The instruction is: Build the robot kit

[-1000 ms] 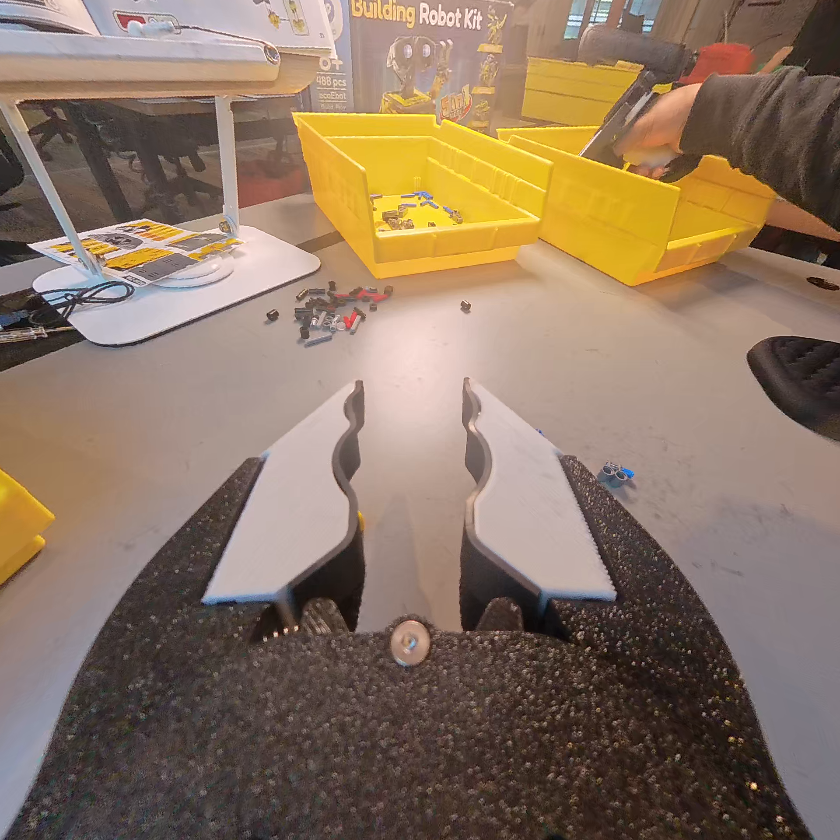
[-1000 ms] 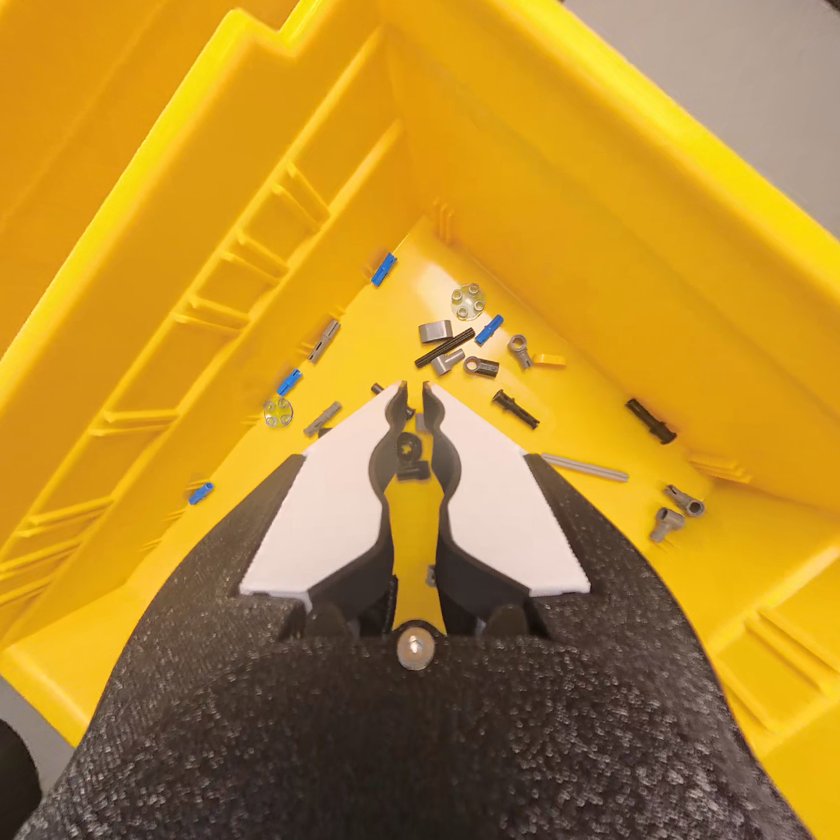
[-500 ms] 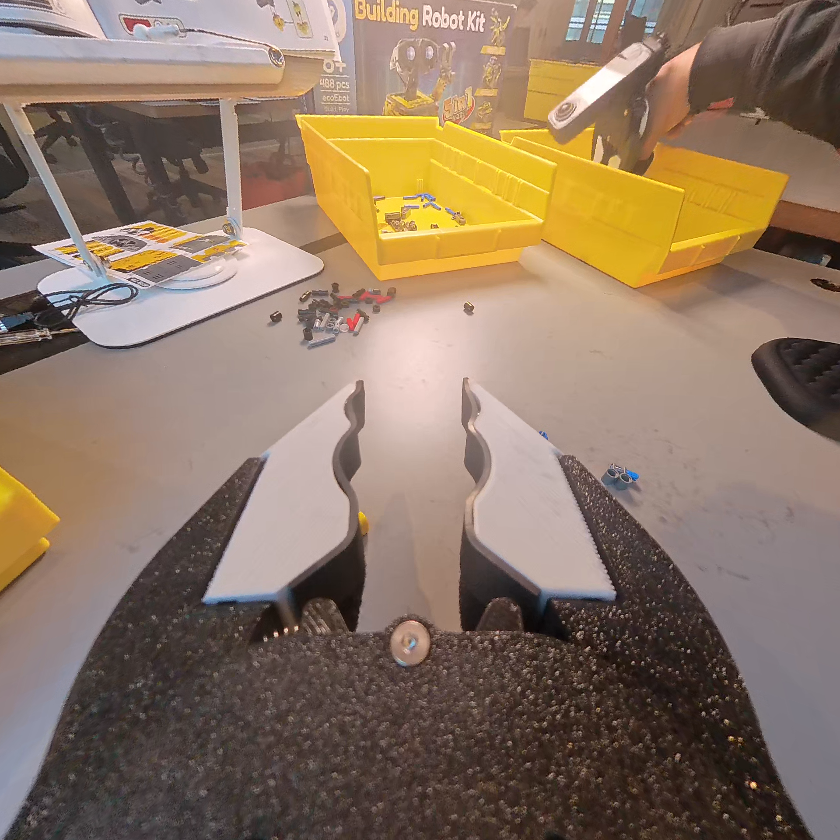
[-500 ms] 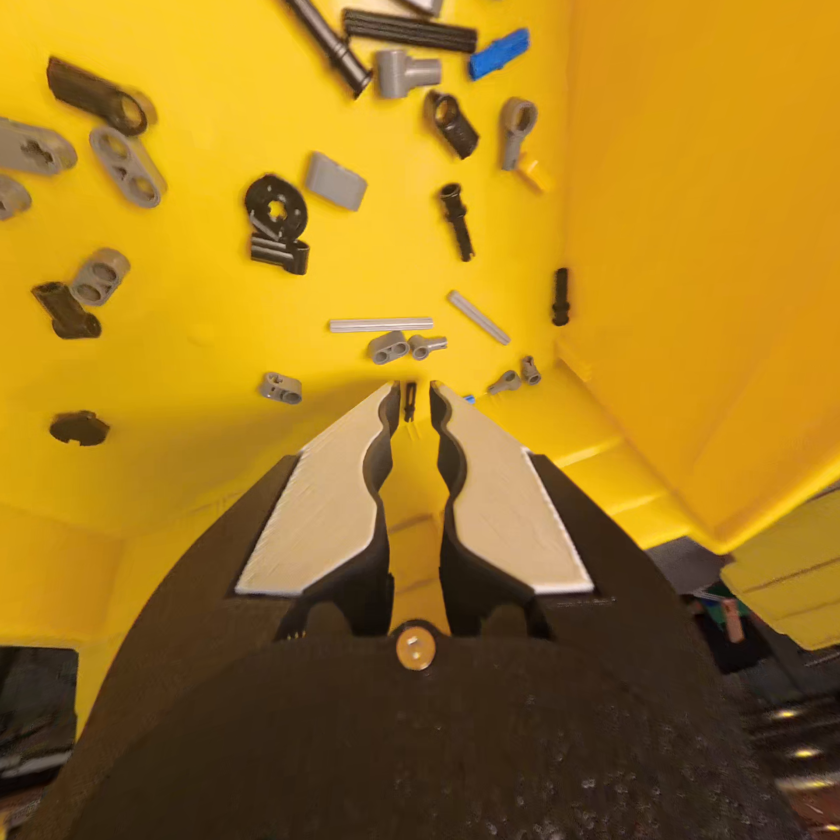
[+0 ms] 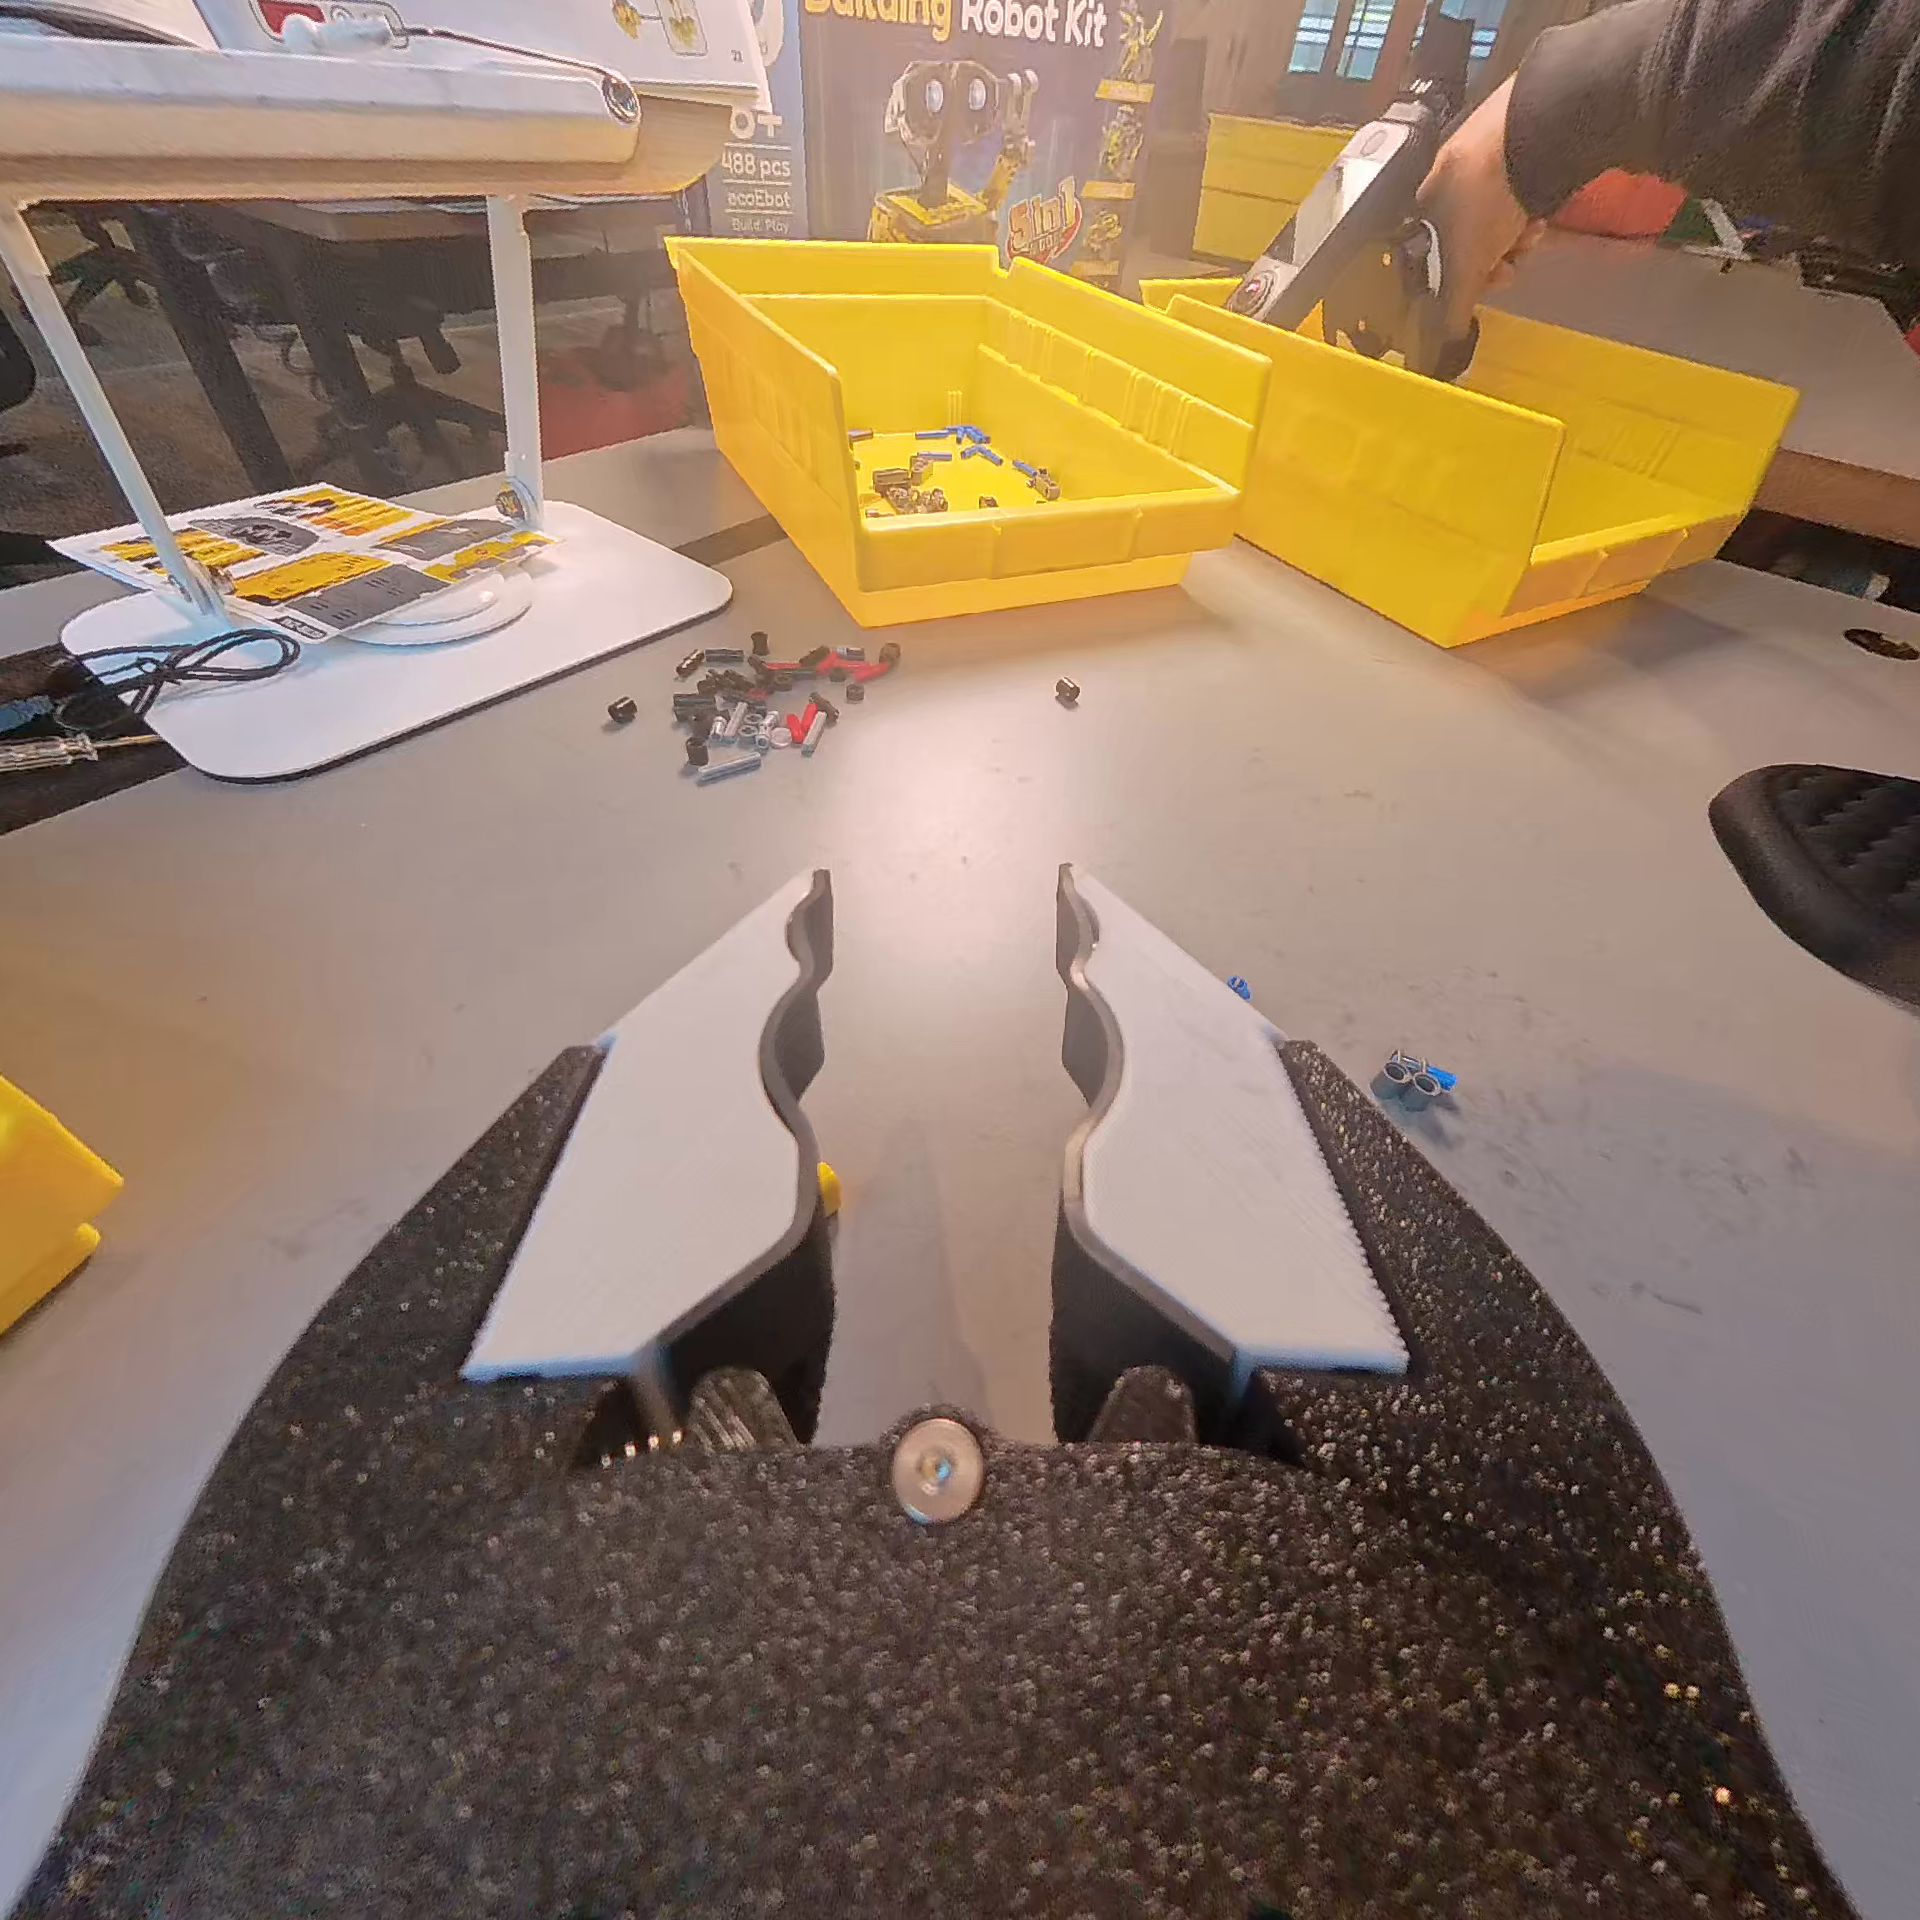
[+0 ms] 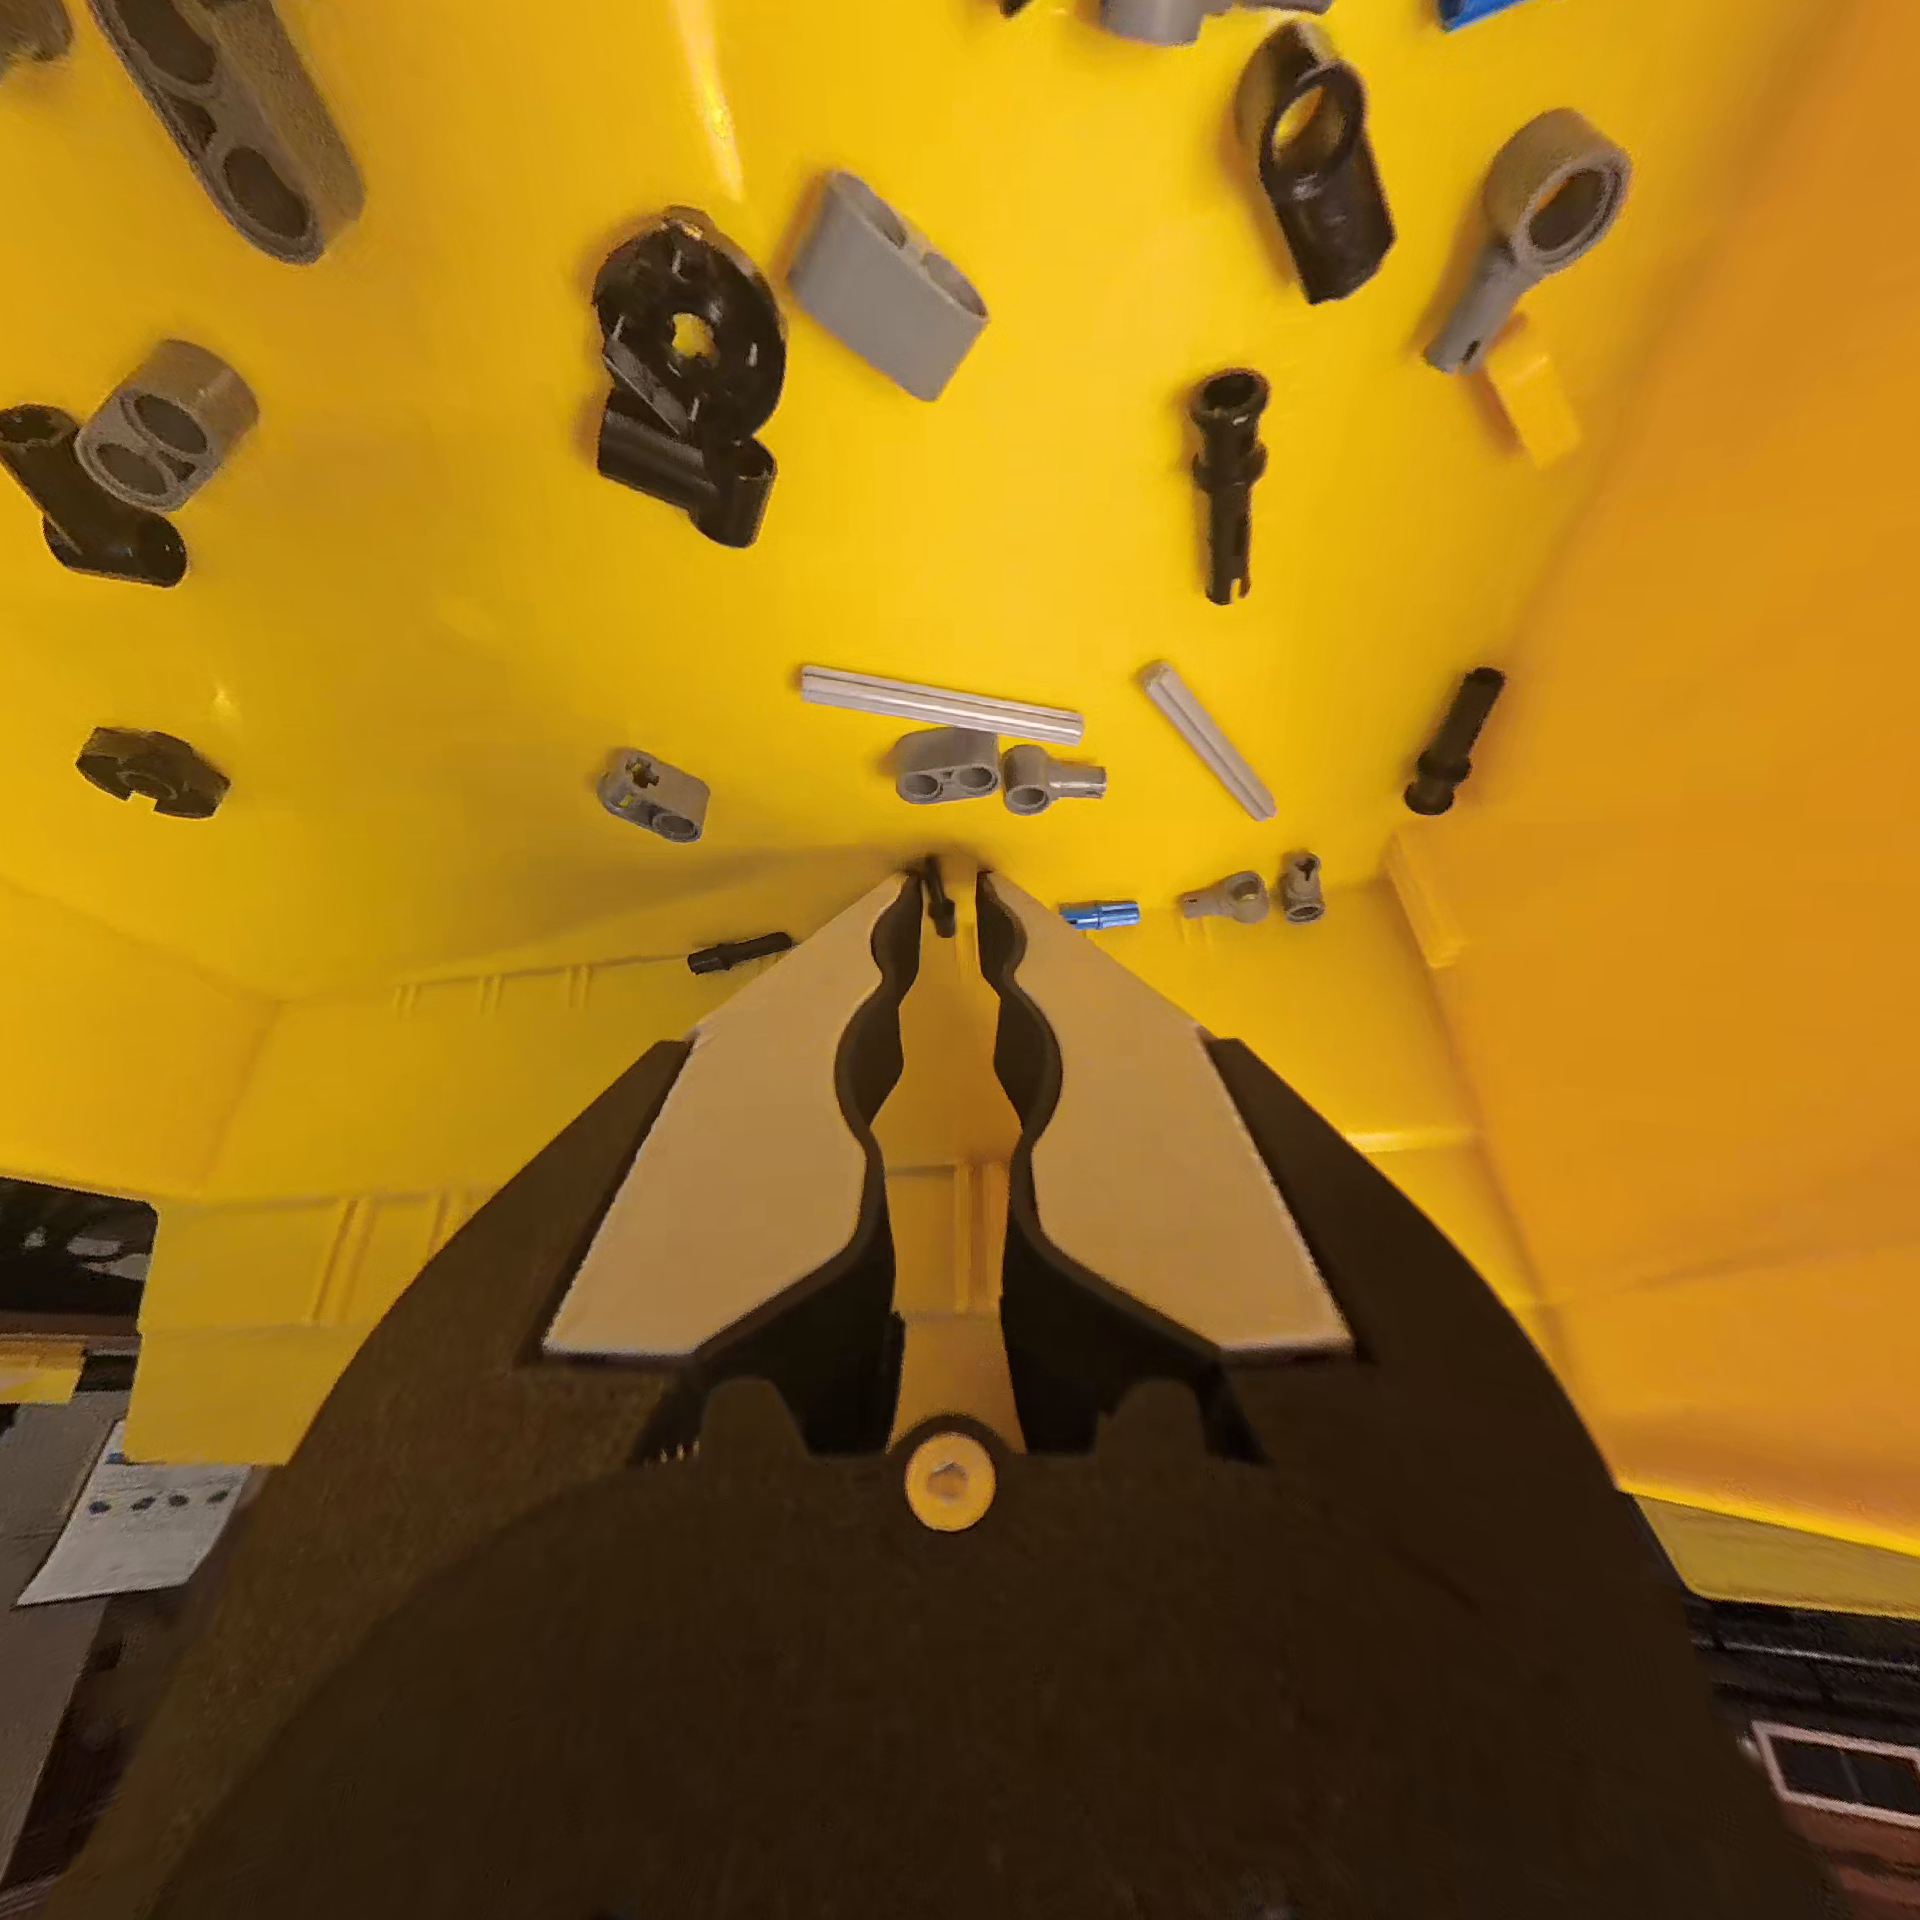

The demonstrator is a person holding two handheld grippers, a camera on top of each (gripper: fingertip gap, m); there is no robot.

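The left claw (image 5: 943, 883) hangs low over the grey table (image 5: 1299, 831), released, with bare tabletop showing in the wide gap between its fingers. At its 11 o'clock lies a scatter of small black, red and grey building pieces (image 5: 764, 707); at 3 o'clock, just beside its right finger, sits a small grey-and-blue connector (image 5: 1411, 1081). Farther off at 12 o'clock stands a yellow bin (image 5: 966, 582) with loose pieces inside, and at 1 o'clock a second yellow bin (image 5: 1403, 509) — a person's hand (image 5: 1475, 208) holds the right claw down into it.

The right claw (image 6: 945, 883) is deep inside that bin (image 6: 1714, 727), its jaws nearly together with a small black pin (image 6: 938, 896) between the tips — whether they actually pinch it I cannot tell. A grey double connector (image 6: 951, 769) and a grey axle (image 6: 940, 704) lie at 12 o'clock, and a blue pin (image 6: 1099, 914) at 3.
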